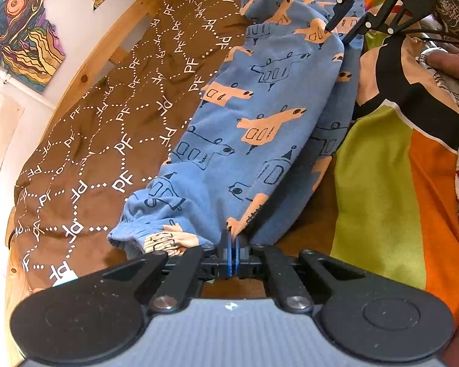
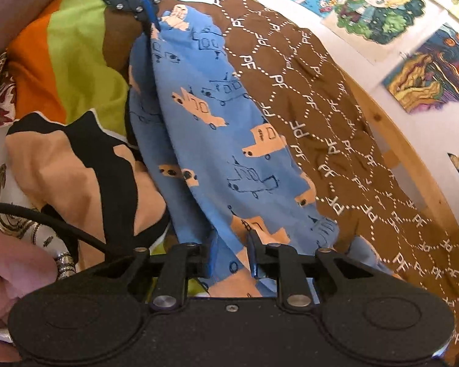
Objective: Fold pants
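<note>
- Left hand-held gripper is clamped tight on the pants near the cuff end; the right hand-held gripper has its blue pads parted, the waist-end fabric lying loose between them rather than pinched.
- Brown bedspread with white lettering covers the bed and carries the work.
- Bright striped blanket lies bunched just beside the pants.
- Pants are blue with a truck print, laid lengthwise on the bedspread with the two legs seemingly stacked, one edge against the blanket.
- Judged step: the lengthwise fold looks done and the right end is being let go. The next move probably calls for regripping, then carrying one end over the other.
</note>
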The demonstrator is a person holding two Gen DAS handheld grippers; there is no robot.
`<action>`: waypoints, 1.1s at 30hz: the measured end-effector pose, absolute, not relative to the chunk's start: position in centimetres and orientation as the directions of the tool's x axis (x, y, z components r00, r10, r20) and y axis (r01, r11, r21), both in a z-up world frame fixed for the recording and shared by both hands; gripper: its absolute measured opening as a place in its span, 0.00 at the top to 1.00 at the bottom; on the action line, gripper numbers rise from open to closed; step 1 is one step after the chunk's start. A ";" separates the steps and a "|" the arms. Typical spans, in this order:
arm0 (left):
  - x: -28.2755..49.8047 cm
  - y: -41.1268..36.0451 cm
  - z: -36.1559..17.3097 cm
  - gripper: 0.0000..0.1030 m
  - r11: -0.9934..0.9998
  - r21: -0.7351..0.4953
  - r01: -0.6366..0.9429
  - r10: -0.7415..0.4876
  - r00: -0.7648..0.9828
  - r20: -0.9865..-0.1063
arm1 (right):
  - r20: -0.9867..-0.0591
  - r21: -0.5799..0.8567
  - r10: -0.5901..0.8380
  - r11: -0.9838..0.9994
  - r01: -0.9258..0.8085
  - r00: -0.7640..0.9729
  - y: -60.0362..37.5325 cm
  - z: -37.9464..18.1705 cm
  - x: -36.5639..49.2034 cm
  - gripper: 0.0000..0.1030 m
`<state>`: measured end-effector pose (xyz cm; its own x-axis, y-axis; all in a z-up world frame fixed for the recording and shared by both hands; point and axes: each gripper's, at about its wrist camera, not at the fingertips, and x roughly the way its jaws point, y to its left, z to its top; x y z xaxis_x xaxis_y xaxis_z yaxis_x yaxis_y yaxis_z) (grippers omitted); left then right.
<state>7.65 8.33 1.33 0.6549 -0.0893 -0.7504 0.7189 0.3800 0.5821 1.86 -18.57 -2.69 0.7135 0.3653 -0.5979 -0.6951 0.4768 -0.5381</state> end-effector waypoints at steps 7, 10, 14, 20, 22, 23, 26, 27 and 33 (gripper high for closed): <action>7.5 8.4 1.4 0.98 0.383 0.582 0.717 -0.088 0.656 -0.750 | -0.601 -0.547 0.364 0.461 -0.698 0.711 -18.1 -3.3 2.3 1.00; 7.5 8.4 1.5 0.98 0.381 0.583 0.718 -0.088 0.656 -0.750 | -0.591 -0.548 0.374 0.464 -0.696 0.715 -17.9 -3.3 2.1 1.00; 7.5 8.5 1.5 0.98 0.380 0.582 0.719 -0.086 0.654 -0.752 | -0.590 -0.523 0.390 0.482 -0.703 0.707 -18.4 -2.7 1.9 1.00; 7.3 8.5 1.5 0.98 0.381 0.580 0.720 -0.088 0.653 -0.753 | -0.646 -0.466 0.411 0.455 -0.758 0.644 -19.3 -2.0 1.6 1.00; 7.3 8.6 1.5 0.98 0.379 0.579 0.722 -0.088 0.651 -0.754 | -0.667 -0.442 0.416 0.447 -0.778 0.618 -19.6 -1.8 1.8 1.00; 7.2 8.6 1.5 0.98 0.379 0.578 0.723 -0.089 0.650 -0.755 | -0.674 -0.429 0.419 0.448 -0.785 0.608 -19.7 -1.6 1.9 1.00; 7.2 8.6 1.5 0.98 0.380 0.577 0.723 -0.088 0.649 -0.756 | -0.691 -0.387 0.432 0.454 -0.802 0.579 -20.1 -1.0 2.6 1.00; 7.2 8.7 1.5 0.98 0.379 0.577 0.723 -0.088 0.649 -0.756 | -0.696 -0.378 0.436 0.454 -0.807 0.571 -20.1 -0.9 2.8 1.00; 7.2 8.7 1.5 0.98 0.379 0.578 0.723 -0.089 0.650 -0.755 | -0.715 -0.353 0.444 0.437 -0.827 0.540 -20.1 -0.7 3.2 1.00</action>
